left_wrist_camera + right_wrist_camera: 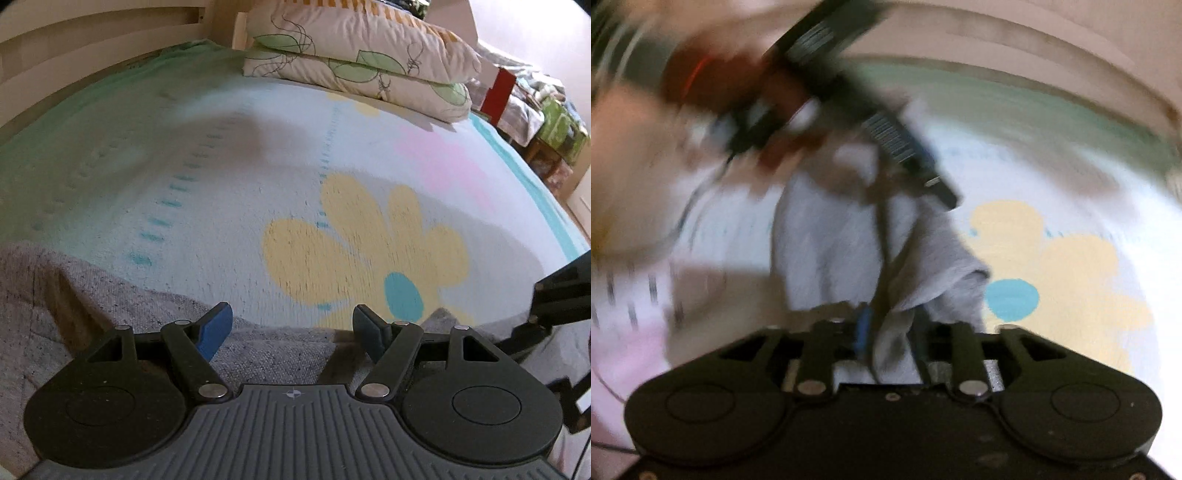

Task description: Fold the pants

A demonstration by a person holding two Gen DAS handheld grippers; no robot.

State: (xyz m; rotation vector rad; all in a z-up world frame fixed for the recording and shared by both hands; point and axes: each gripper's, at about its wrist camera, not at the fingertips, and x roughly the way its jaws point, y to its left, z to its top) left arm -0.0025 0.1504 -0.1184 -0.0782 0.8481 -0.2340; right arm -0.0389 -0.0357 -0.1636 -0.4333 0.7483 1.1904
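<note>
Left gripper (291, 325), jaws spread wide, hovers over heathered grey knit pants (92, 314) lying on flower-printed pale blanket (258, 166); right gripper (890, 332), jaws clamped on grey pants fabric (831, 240); leaf-patterned white pillows (354, 59) beyond
</note>
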